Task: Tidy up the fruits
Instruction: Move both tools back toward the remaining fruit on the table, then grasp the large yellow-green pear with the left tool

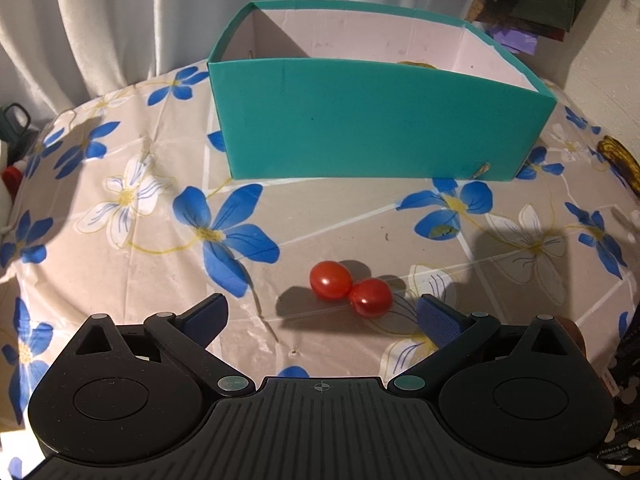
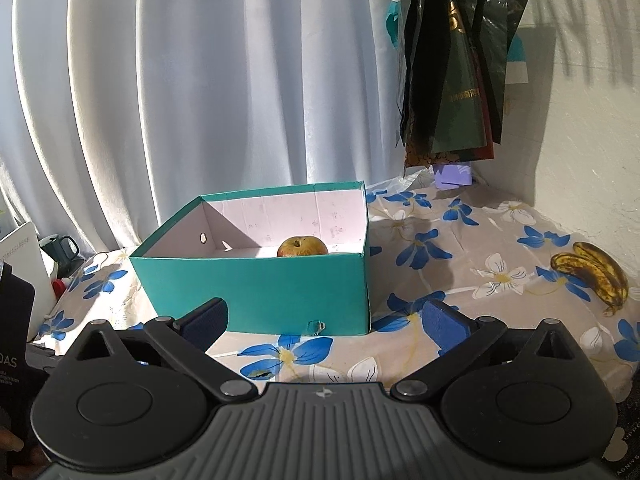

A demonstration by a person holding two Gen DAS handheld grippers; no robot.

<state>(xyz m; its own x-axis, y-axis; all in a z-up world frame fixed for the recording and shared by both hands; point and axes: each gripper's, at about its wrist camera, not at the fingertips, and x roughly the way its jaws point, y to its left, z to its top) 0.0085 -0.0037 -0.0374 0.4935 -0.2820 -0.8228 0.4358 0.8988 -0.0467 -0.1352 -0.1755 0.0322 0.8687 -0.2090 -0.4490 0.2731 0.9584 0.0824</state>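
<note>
Left wrist view looks down on a counter (image 1: 120, 240) spread with a glossy beige cloth (image 1: 340, 216) printed in blue and white flowers. Two red cherry tomatoes (image 1: 350, 290) lie touching each other just ahead of the left gripper (image 1: 322, 312), whose jaws stand wide apart with nothing between them. At twelve o'clock sits a teal box (image 1: 380, 120) with a pale lining. Pale curtains (image 1: 120, 20) hang behind it.

From the right wrist view, the right gripper (image 2: 324, 320) is likewise spread wide and empty, pointing at the same box, where an apple (image 2: 302, 247) rests on the floor of it. At three o'clock a bunch of spotted bananas (image 2: 592, 272) lies on the cloth. Dark bags (image 2: 452, 68) hang at one o'clock against a white wall (image 2: 580, 120). At nine o'clock stands what may be a dark green mug (image 2: 60, 248).
</note>
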